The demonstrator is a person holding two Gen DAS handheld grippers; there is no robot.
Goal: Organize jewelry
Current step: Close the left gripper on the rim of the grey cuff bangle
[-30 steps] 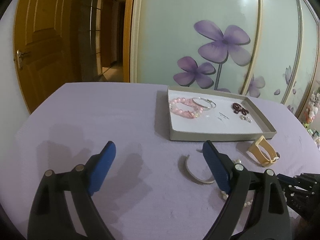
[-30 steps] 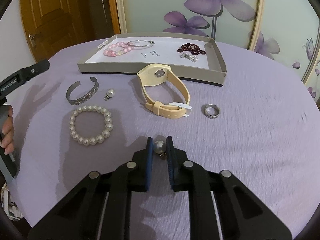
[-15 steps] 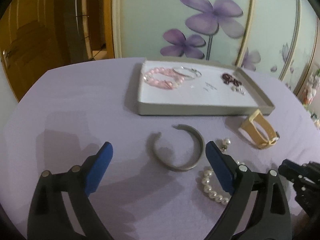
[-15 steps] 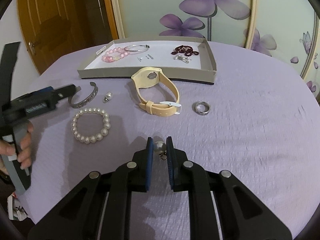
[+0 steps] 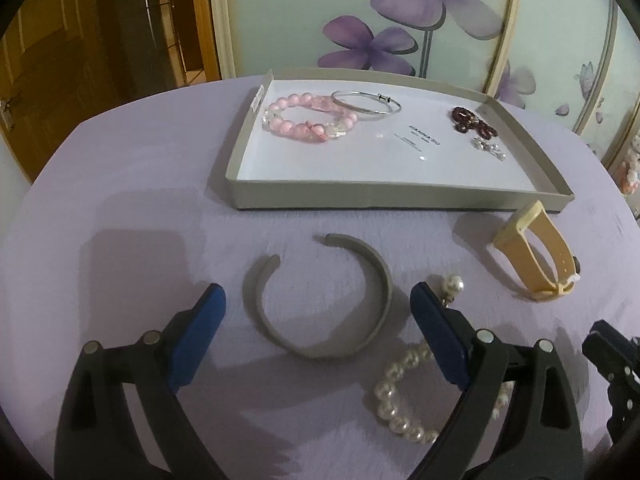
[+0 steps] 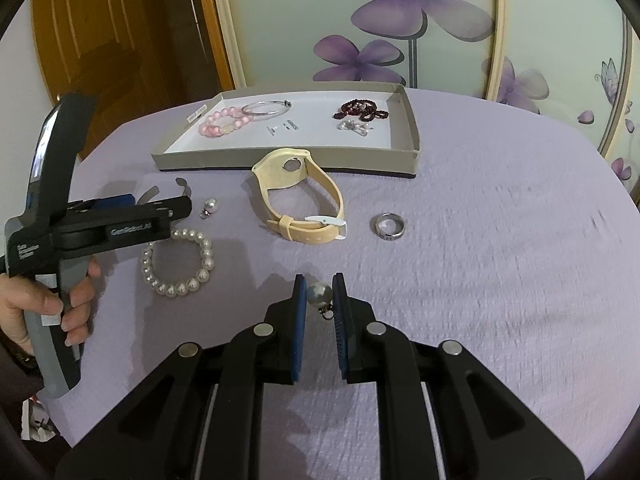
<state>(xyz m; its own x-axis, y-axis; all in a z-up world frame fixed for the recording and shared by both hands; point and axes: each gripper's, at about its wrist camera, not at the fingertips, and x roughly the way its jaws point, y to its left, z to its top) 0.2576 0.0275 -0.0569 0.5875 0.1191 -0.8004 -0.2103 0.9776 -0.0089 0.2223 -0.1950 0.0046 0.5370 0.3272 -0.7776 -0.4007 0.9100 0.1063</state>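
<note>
Right gripper (image 6: 319,295) clamps pearl earring (image 6: 319,294) above purple tablecloth (image 6: 480,280).

My count: one grey shallow cardboard tray (image 6: 280,160); four bracelets – pink bead (image 5: 308,120), thin silver bangle (image 5: 366,106), grey open cuff (image 5: 320,300), white pearl (image 6: 180,260); two loose pearl pendants (image 6: 210,206) (image 6: 319,295); one beige strap watch (image 6: 300,200); one silver ring (image 6: 390,227).

Both views are evenly, softly lit from above, moderately bright with a cool violet cast. The left gripper (image 5: 318,312) throws broad soft shadows on the cloth (image 5: 140,200) ahead of and beneath its fingers. The tray (image 5: 392,198) beyond it looks slightly smeared. Cloth right of the right gripper (image 6: 319,294) is streaked with blur. Fisheye bending curves the panel frames (image 6: 498,28), and black vignette fills the corners.
</note>
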